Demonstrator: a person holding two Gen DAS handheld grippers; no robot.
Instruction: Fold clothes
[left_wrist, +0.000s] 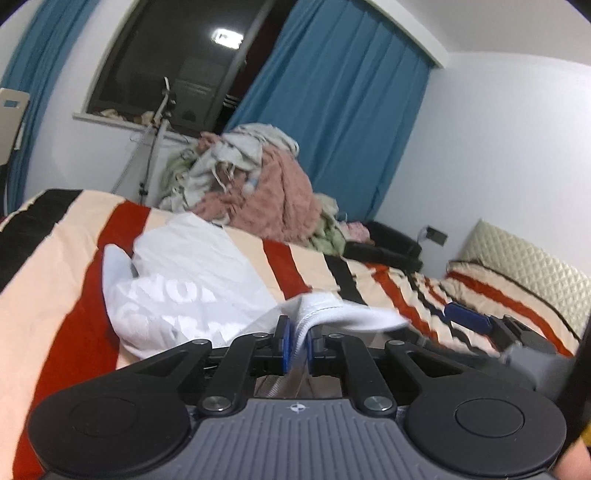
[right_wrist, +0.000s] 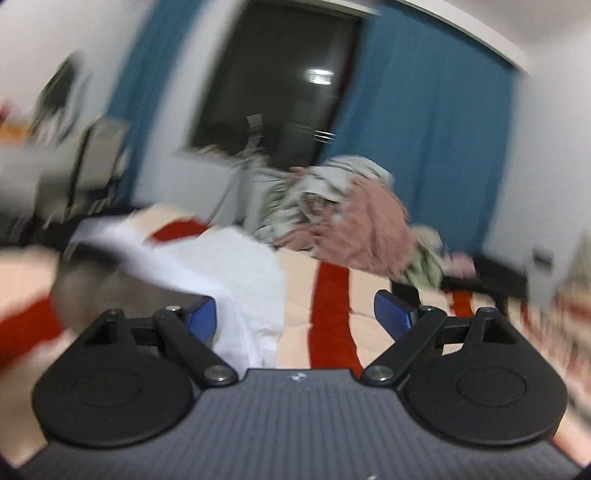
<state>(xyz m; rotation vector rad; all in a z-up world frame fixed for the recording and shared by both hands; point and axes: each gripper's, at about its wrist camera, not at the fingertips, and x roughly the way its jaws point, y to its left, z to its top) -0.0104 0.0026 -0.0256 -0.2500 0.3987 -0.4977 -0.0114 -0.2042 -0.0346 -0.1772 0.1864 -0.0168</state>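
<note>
A white T-shirt (left_wrist: 192, 273) with pale lettering lies crumpled on the striped bedspread (left_wrist: 55, 280). My left gripper (left_wrist: 299, 341) is shut on the shirt's stitched hem, which stands up between its blue pads and folds over to the right. In the blurred right wrist view the same white shirt (right_wrist: 240, 280) drapes over the left finger of my right gripper (right_wrist: 298, 317). That gripper's jaws stand wide apart and the pads press on nothing. One blue finger (left_wrist: 467, 317) of the right gripper shows low at the right of the left wrist view.
A heap of pink and grey clothes (left_wrist: 258, 184) sits at the bed's far side. Behind it are a dark window, blue curtains (left_wrist: 332, 110) and a light stand (left_wrist: 155, 144). A black case (left_wrist: 388, 243) and a quilted headboard (left_wrist: 528, 266) are at the right.
</note>
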